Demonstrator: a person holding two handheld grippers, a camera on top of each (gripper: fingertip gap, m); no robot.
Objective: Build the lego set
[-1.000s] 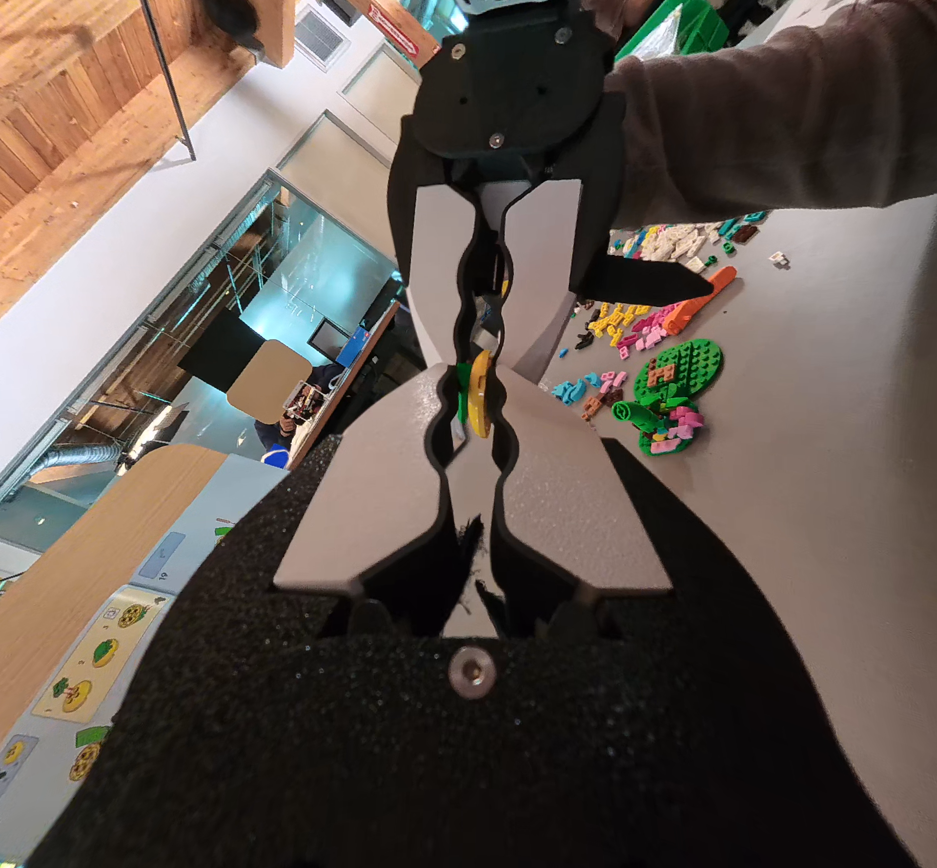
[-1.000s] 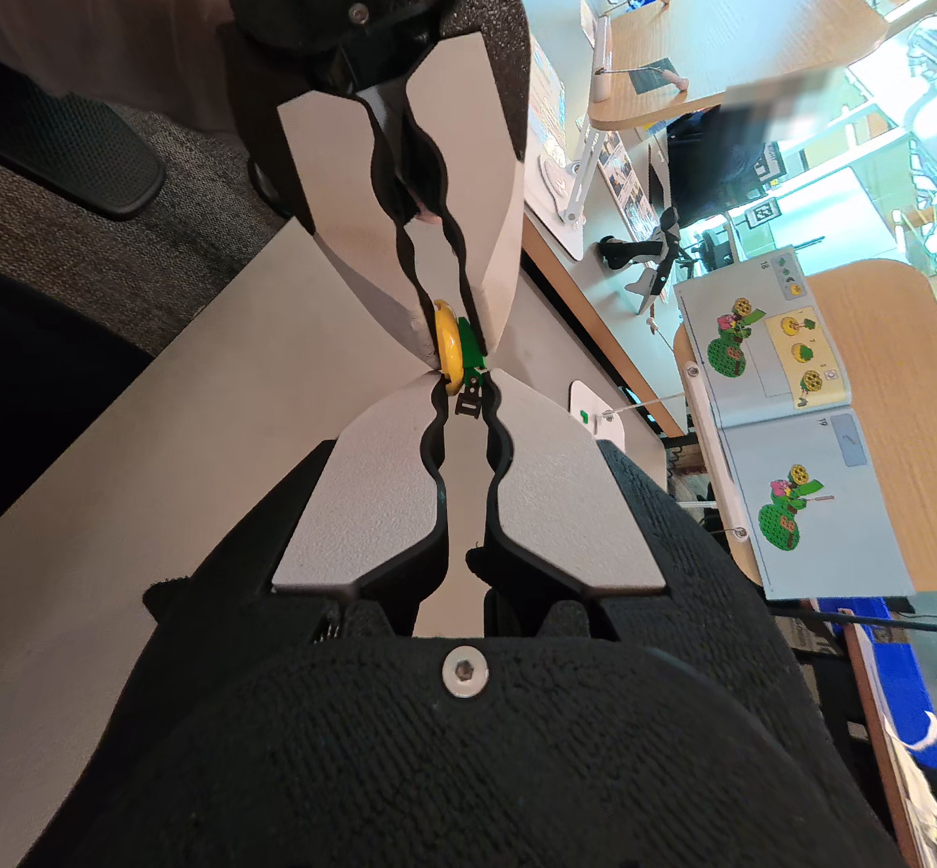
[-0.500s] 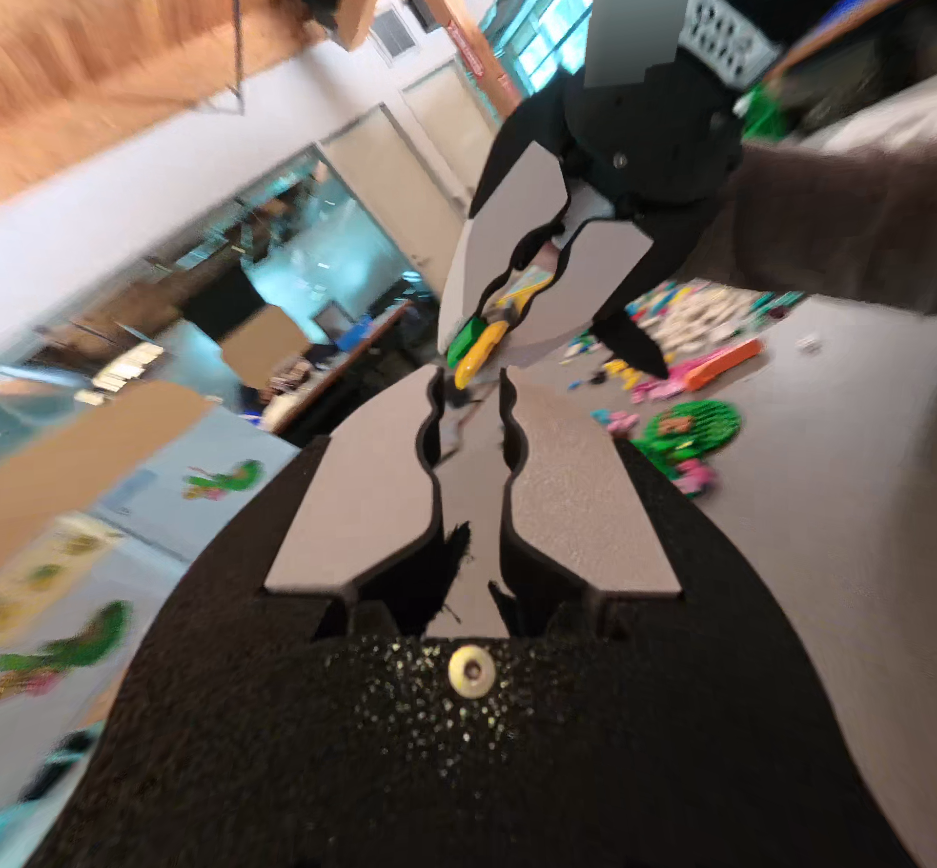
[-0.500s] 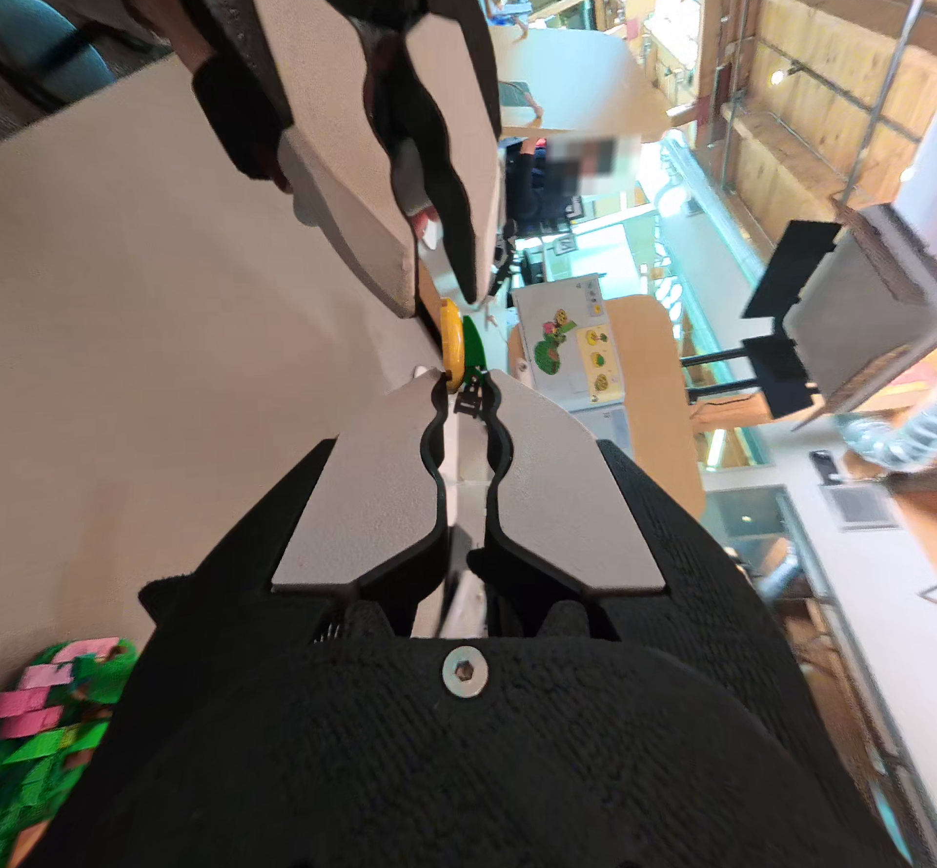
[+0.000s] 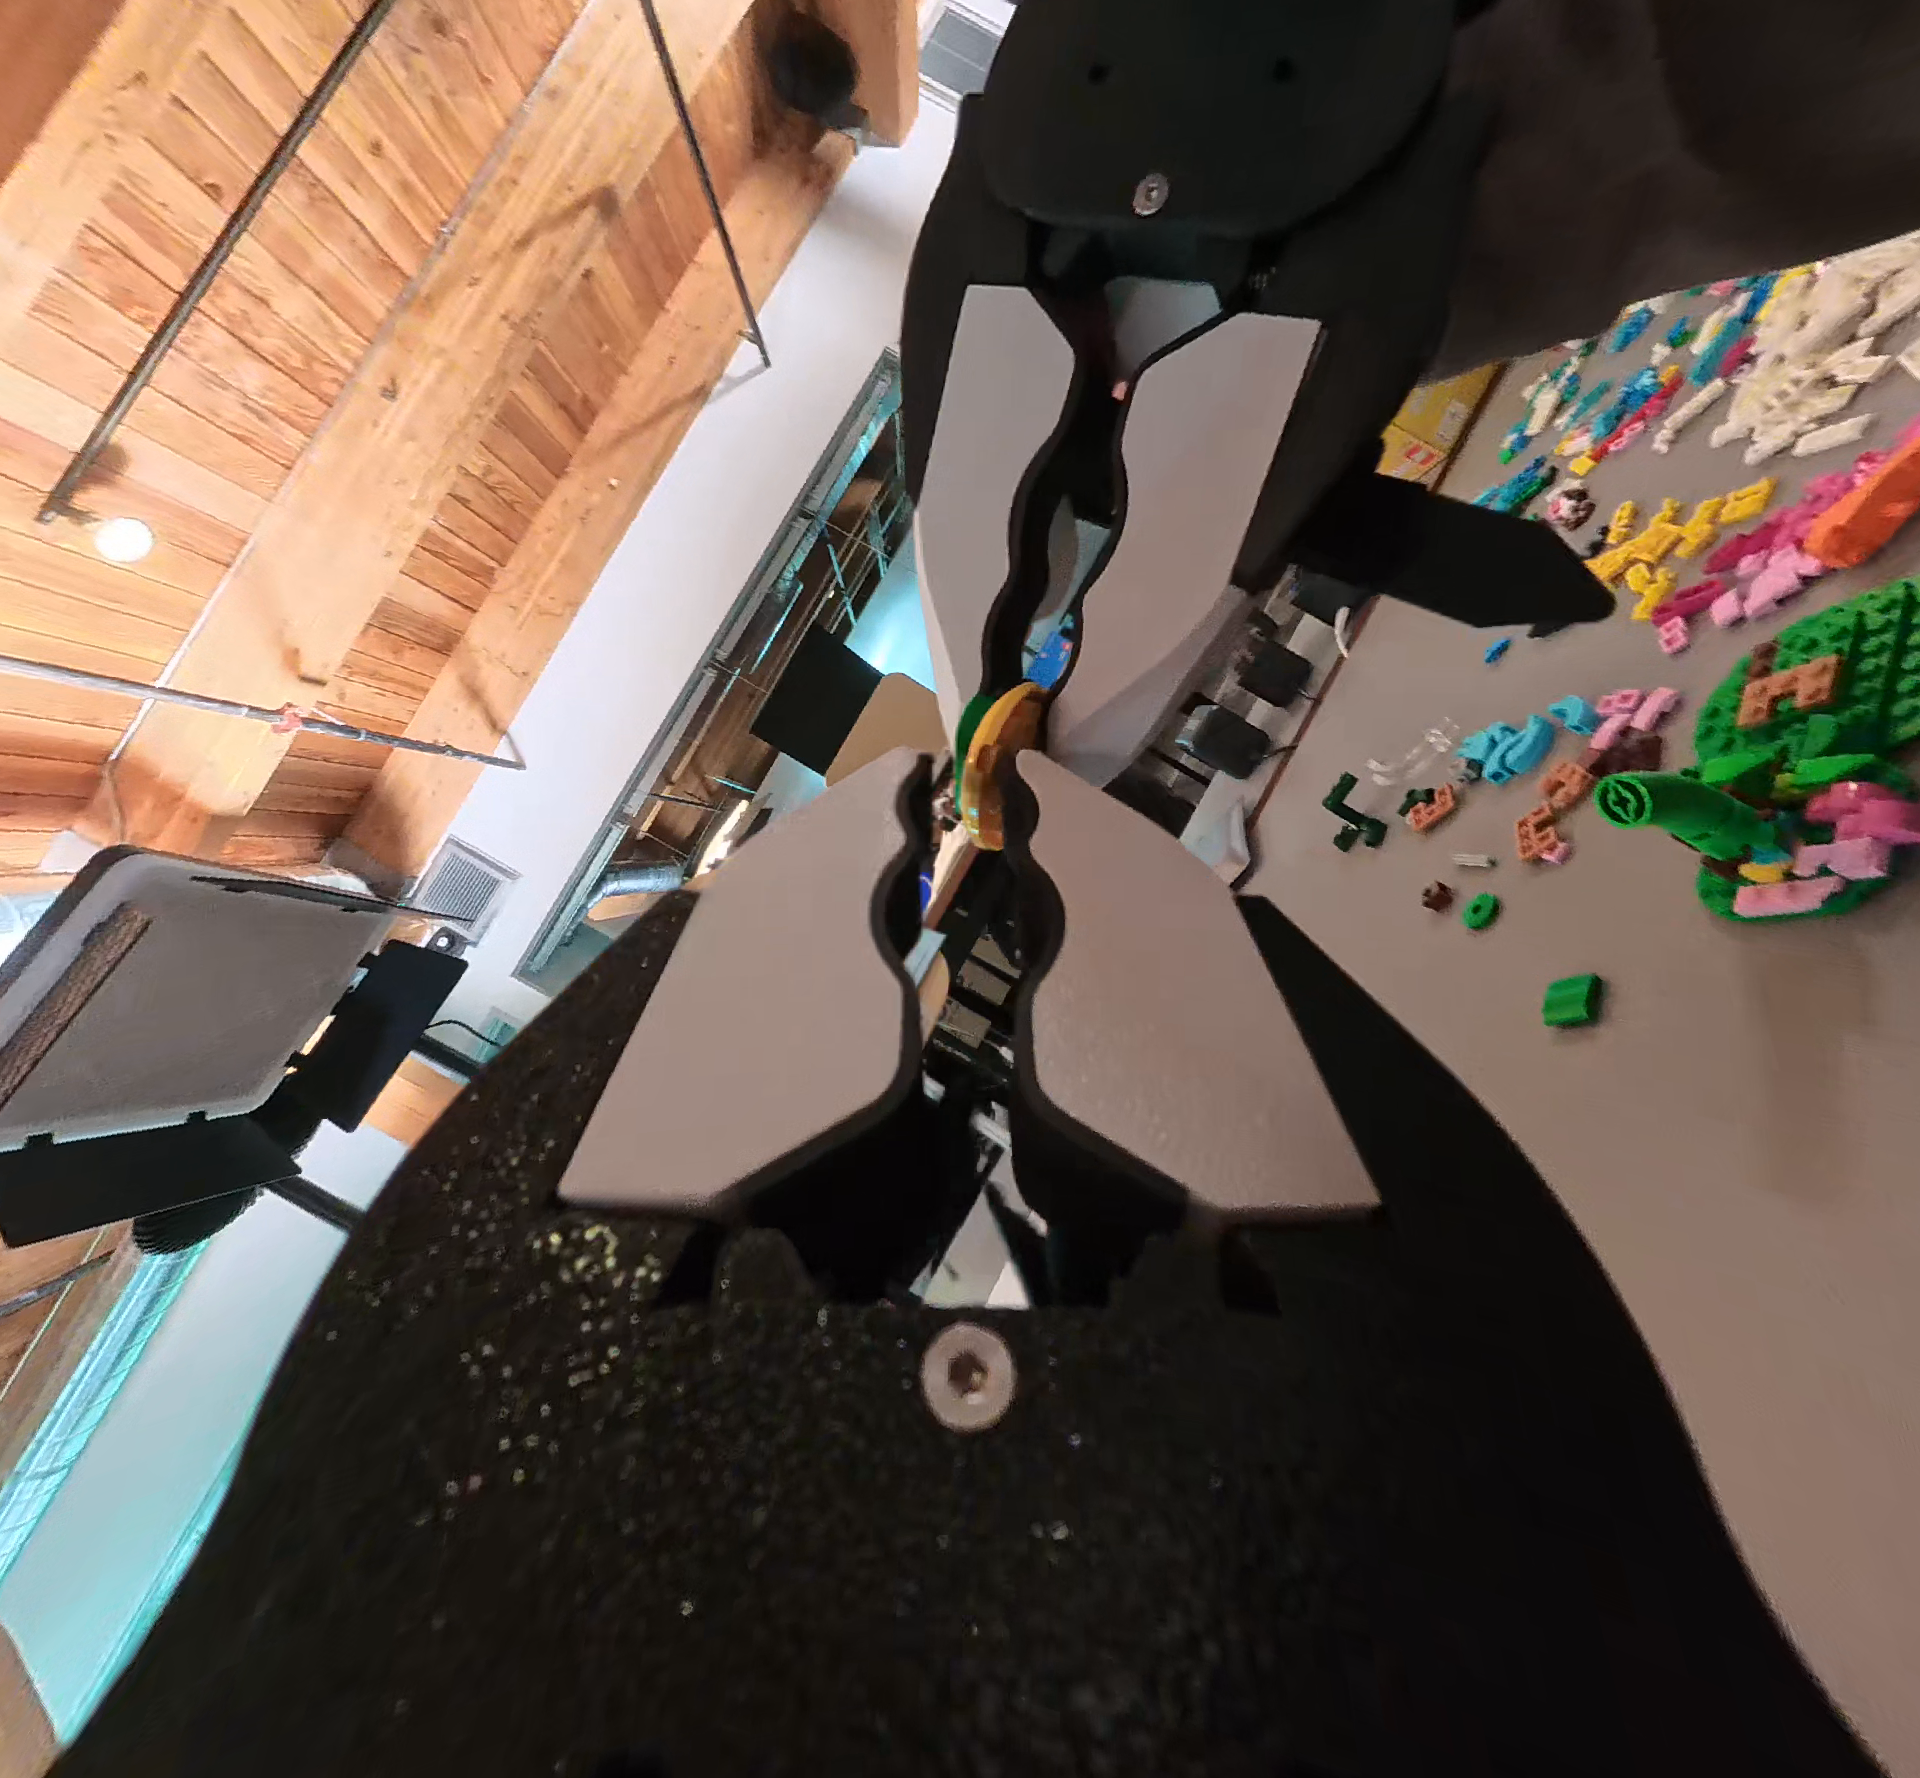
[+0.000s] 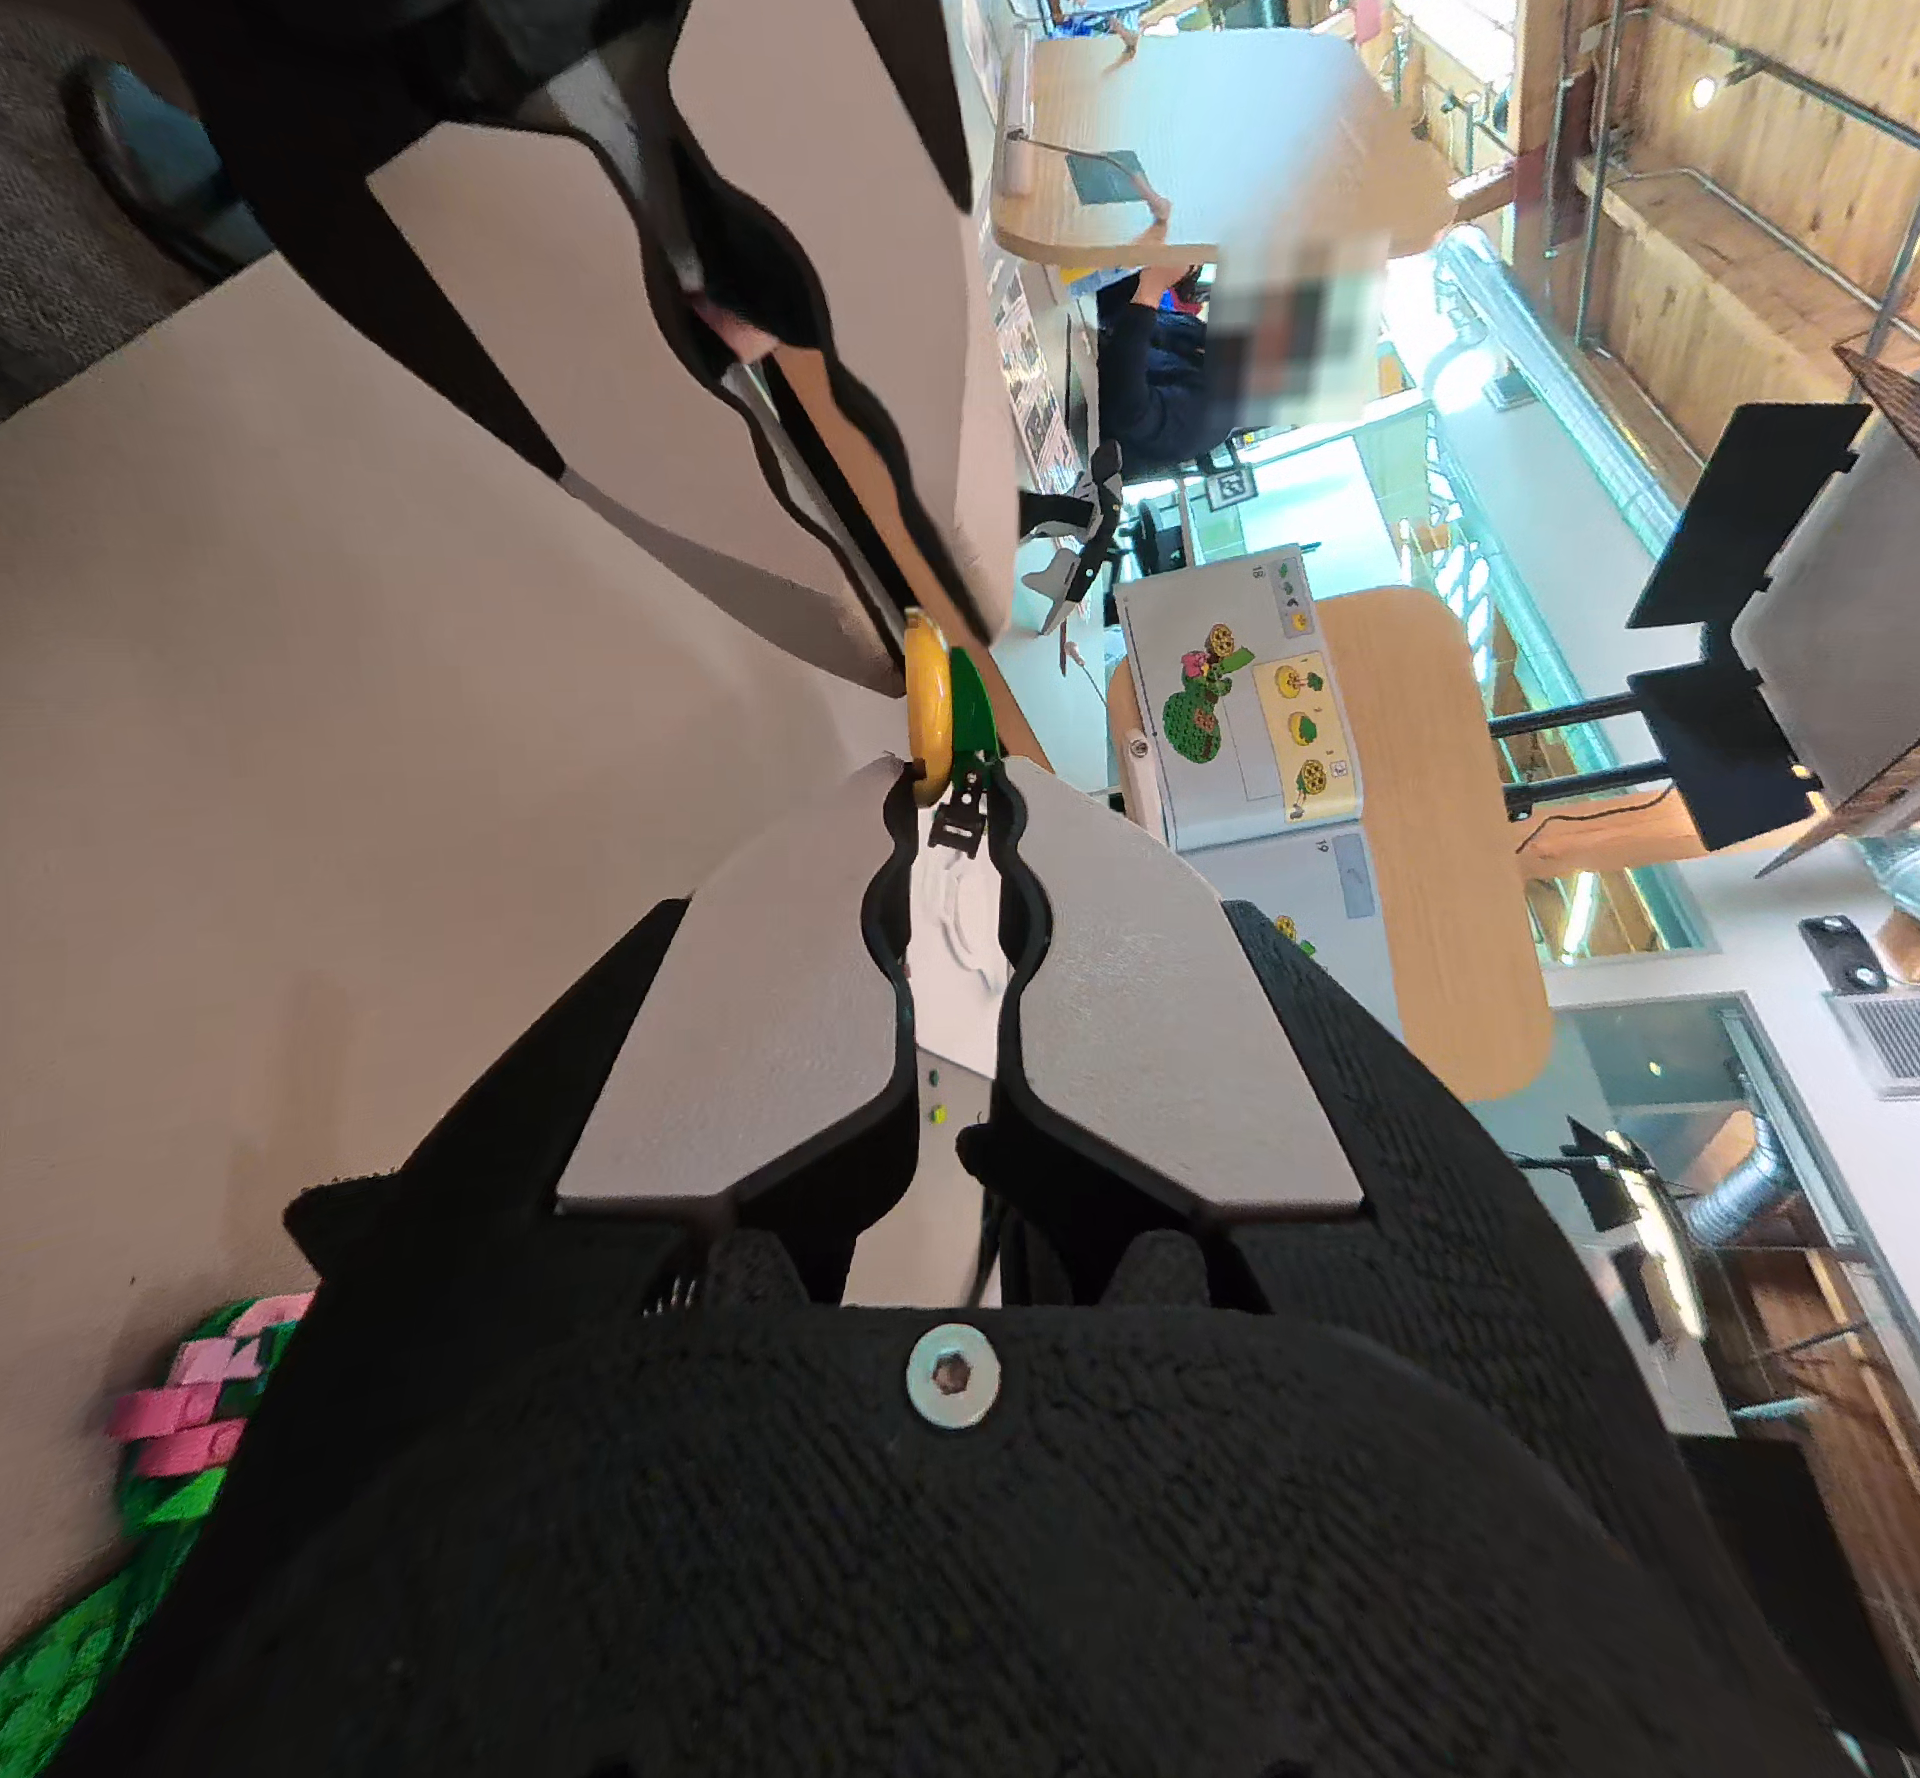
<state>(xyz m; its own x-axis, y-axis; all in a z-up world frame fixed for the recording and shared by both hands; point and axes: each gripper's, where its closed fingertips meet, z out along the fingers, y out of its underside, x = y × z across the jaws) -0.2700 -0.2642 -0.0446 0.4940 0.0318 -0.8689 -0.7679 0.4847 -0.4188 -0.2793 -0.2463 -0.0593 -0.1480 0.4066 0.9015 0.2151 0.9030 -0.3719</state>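
Left wrist view: left claw [image 5: 971, 798] tips nearly closed, pinching yellow disc [image 5: 987, 772].
Right claw [image 6: 951, 778]: nearly closed on the same disc, tip to tip.
Green leaf [image 6: 971, 700]: against disc.
Counter [image 5: 1662, 1157]: loose bricks [image 5: 1704, 554] right of claws.

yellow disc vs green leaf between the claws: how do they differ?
Colour: the disc is yellow, the leaf green. Thickness: edge-on in the right wrist view, the disc is thicker than the leaf. Side: there the disc sits left of the leaf. Shared: pressed face to face where the left claw and right claw meet.
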